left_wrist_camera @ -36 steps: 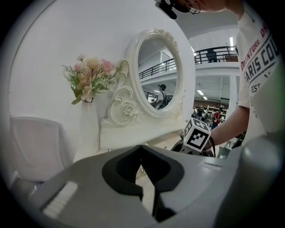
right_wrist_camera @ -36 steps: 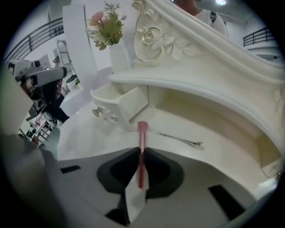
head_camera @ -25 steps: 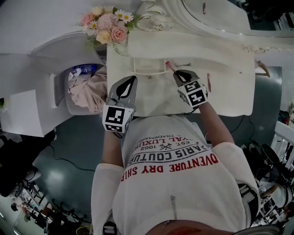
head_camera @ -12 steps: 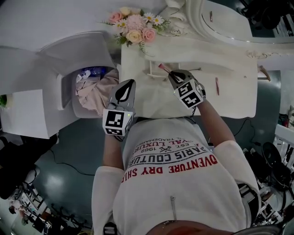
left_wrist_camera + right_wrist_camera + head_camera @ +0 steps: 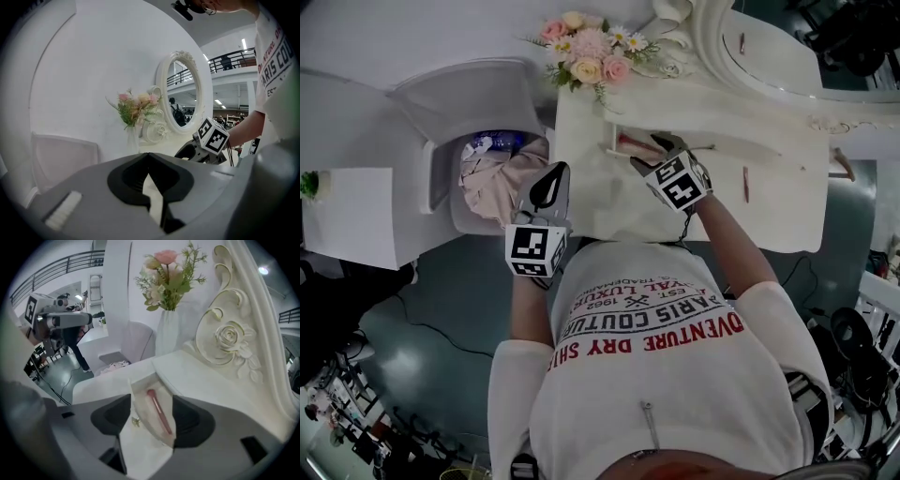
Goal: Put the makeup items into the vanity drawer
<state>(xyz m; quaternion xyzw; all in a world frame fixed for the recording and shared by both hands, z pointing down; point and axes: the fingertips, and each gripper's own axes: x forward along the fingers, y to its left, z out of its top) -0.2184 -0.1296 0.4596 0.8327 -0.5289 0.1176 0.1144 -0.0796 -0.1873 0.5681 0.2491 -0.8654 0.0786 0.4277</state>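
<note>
The step in hand was the release of one item into the drawer. The right gripper point(image 5: 151, 418) was angled down over the open drawer point(image 5: 145, 411) at the back of the desk point(image 5: 769, 216). Its jaws had just been opening and stood wide apart. The makeup brush point(image 5: 158, 411) lay flat on the drawer floor, visible between the jaws in the right gripper view but free of both pads, so the right gripper held nothing.

The left gripper point(image 5: 148, 155) hung off the left edge of the desk, apart from the drawer. Its jaws were together and nothing was between them.

One slim pink item point(image 5: 745, 184) lay on the desk to the right of the drawer, well apart from both grippers. The task therefore appeared incomplete.

The next move called for the right gripper to lift clear of the drawer walls without disturbing the brush. It would then travel right and align its open jaws across the slim item's narrow width before closing.
</note>
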